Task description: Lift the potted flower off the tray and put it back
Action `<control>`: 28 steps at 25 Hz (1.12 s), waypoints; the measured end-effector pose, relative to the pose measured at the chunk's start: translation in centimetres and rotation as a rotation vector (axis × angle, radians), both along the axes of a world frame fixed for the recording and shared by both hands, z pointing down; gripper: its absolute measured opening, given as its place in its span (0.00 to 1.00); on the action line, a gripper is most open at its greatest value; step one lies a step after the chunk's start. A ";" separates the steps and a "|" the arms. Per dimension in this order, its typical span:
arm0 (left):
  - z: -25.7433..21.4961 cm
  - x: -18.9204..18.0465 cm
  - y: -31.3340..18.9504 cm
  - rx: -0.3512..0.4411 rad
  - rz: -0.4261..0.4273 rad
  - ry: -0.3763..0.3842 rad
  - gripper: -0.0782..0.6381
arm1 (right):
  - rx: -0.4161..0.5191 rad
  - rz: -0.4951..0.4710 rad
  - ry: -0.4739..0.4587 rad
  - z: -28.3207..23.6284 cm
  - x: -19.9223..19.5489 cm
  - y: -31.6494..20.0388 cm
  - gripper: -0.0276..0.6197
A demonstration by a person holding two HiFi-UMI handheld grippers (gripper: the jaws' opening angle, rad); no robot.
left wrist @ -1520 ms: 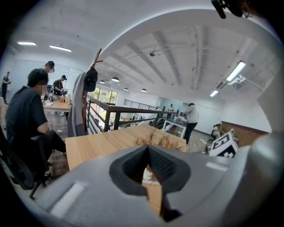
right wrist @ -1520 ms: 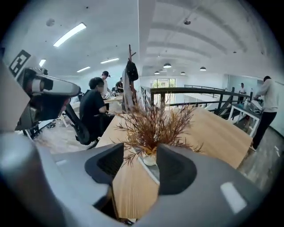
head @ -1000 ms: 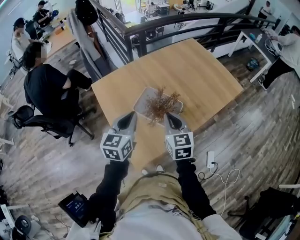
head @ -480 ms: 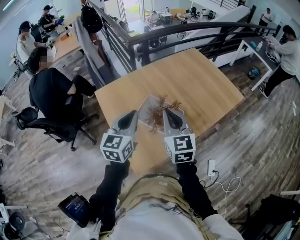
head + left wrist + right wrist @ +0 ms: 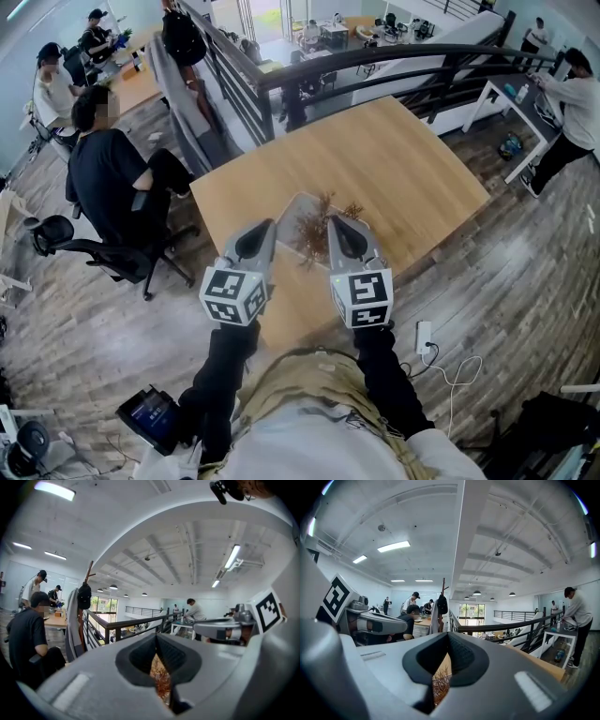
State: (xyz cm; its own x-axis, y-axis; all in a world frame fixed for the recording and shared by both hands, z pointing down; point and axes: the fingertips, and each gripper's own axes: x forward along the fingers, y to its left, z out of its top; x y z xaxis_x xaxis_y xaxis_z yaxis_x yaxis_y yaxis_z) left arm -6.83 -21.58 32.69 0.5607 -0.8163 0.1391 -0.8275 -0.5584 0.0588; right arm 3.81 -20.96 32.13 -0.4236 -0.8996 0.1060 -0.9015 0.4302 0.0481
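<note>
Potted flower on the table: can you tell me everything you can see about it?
The potted flower looks like a bunch of thin, dry, reddish-brown twigs with tiny bits at the tips and no green leaves. It stands upright over a pale tray on the wooden table. Its pot is hidden behind the left gripper and the right gripper, which are nearer the camera. Both grippers are shut and empty, and neither one holds it.
</note>
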 end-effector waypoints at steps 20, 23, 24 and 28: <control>0.4 -0.4 -0.7 -0.010 -0.010 0.011 0.11 | 0.015 -0.003 -0.013 0.1 -0.1 -0.3 0.05; 0.4 -0.2 -0.6 -0.012 -0.007 0.011 0.11 | 0.017 -0.002 -0.014 0.0 0.2 -0.2 0.05; 0.4 0.0 -0.5 -0.013 -0.006 0.011 0.11 | 0.017 -0.002 -0.015 0.0 0.3 0.0 0.05; 0.7 0.4 0.4 -0.010 -0.006 0.012 0.11 | 0.021 -0.003 -0.016 0.3 0.8 0.9 0.05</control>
